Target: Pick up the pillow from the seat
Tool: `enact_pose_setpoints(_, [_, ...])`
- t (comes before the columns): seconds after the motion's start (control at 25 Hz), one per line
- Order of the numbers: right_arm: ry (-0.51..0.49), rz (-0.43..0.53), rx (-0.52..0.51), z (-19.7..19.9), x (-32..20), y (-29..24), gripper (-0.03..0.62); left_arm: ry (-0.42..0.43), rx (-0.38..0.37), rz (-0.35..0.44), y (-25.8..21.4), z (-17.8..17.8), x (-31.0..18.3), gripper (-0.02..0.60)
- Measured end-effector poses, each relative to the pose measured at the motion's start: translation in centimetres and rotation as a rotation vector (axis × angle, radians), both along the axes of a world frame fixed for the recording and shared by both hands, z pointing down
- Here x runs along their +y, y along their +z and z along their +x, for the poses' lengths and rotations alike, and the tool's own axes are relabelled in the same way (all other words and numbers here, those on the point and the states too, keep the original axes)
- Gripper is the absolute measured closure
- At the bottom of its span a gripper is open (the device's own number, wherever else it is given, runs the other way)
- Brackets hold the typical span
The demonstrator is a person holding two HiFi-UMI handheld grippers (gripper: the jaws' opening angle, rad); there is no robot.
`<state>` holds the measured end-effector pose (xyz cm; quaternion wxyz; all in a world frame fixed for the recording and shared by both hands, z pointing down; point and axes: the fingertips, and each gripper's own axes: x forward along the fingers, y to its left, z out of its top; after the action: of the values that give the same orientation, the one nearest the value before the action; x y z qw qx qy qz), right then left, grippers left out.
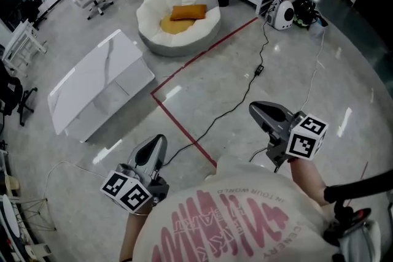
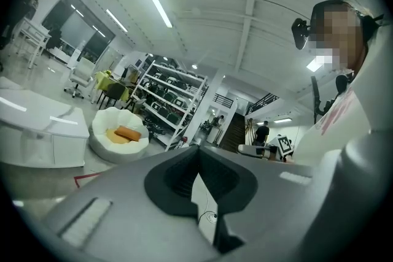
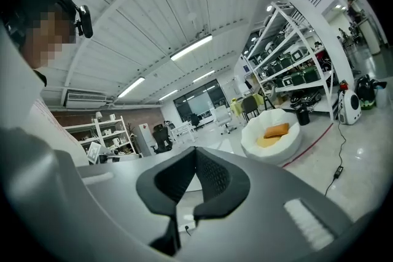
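Approach: your left tool (image 1: 157,143) and right tool (image 1: 260,110) are closed and empty; walk to the distant pillow (image 1: 188,12), then open.

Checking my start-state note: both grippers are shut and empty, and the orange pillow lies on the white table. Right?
No: the head view shows the orange pillow lying in the round white seat, not on the white table. The rest holds.

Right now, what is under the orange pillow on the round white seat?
The orange pillow lies on a yellow cushion inside the white seat. The part of the cushion beneath the pillow is covered.
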<state>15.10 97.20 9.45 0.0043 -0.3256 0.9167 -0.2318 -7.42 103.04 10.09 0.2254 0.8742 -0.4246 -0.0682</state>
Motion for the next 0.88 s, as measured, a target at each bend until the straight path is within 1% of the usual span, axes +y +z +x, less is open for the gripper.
enact_pose_setpoints(0.12, [0.020,-0.006,-0.003,0.6,-0.9,0.0,0.588,0.008,0.004,-0.003,0.2,0.2,-0.7,0.569])
enact_pose_setpoints(0.24, [0.018,-0.003,-0.003,0.4,-2.1,0.1,0.588,0.009,0.005,-0.010,0.6,0.3,-1.7,0.569])
enact_pose_setpoints(0.52, [-0.044,-0.010,0.025,-1.1,-6.4,0.9,0.588,-0.013,0.002,-0.017,0.5,0.1,-5.6,0.570])
enact_pose_setpoints(0.64, [-0.064,0.010,0.053,-1.2,-8.9,0.9,0.588,-0.023,-0.007,-0.014,0.4,0.1,-8.0,0.569])
enact_pose_setpoints(0.72, [-0.070,0.015,0.063,-1.1,-11.2,1.0,0.588,-0.042,0.000,-0.009,0.2,-0.1,-10.1,0.569])
enact_pose_setpoints(0.8, [-0.068,0.014,0.055,-0.7,-13.7,0.7,0.588,-0.053,0.015,-0.008,-0.1,0.1,-12.3,0.571])
enact_pose_setpoints(0.88, [-0.066,0.022,0.042,0.0,-16.2,0.2,0.588,-0.054,0.008,-0.006,-0.4,0.7,-14.7,0.569])
